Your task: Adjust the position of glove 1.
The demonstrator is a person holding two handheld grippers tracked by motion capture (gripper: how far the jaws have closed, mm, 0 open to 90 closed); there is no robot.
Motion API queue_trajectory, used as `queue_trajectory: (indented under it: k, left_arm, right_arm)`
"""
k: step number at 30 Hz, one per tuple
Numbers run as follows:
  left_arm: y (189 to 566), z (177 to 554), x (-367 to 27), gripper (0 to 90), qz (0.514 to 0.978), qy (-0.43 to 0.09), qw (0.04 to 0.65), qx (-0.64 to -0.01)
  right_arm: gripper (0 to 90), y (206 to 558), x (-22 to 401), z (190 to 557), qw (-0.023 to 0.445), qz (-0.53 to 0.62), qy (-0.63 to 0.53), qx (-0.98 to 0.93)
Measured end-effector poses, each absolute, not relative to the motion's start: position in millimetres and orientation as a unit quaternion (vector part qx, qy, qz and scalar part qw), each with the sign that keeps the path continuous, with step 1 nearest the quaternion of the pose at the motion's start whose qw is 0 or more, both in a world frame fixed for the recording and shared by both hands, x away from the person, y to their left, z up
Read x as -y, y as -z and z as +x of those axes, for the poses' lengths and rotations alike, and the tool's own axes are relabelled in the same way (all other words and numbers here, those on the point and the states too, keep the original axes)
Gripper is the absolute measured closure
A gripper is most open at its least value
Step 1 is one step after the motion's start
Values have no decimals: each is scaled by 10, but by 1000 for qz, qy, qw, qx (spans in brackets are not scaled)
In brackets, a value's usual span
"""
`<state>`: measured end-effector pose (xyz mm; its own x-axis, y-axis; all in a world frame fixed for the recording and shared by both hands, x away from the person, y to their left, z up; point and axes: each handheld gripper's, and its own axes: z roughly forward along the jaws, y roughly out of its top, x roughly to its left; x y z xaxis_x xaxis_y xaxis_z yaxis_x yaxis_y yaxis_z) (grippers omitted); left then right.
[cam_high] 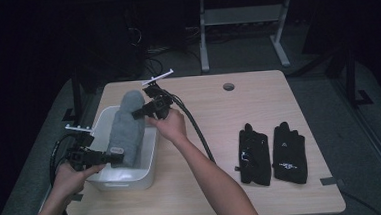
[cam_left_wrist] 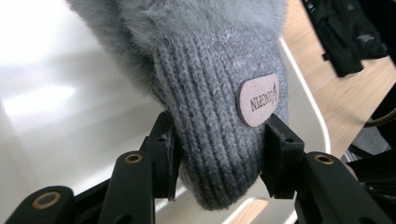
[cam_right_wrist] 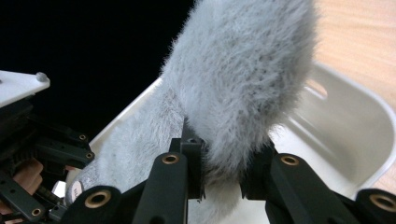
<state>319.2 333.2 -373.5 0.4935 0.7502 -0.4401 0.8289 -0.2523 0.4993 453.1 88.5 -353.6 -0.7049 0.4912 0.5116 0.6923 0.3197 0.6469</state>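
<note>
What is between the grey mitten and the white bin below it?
Nothing visible. The grey mitten hangs over the white bin, gripped at its knitted cuff by the left tongs and at its fuzzy end by the right tongs. The bare bin wall shows beneath it.

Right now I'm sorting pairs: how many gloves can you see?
3: one grey mitten held over the white bin by both grippers, and two black gloves lying side by side on the table's right. The bin may hide more.
</note>
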Motion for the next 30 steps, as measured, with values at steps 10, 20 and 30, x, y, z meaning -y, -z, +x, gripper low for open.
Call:
queue_trajectory:
  k: [10,20,30]
  left_arm:
    - [3860,3212,-3325,529,792,67,324,-512]
    - [3984,3237,-3313,506,799,76,297,-516]
    - [4043,3268,-3304,463,799,89,285,-521]
  right_arm:
    - [742,3730,-943,4541,118,-372,432,813]
    - [734,3854,-994,4528,120,-374,424,816]
    - [510,3897,-1001,4543,98,-380,401,827]
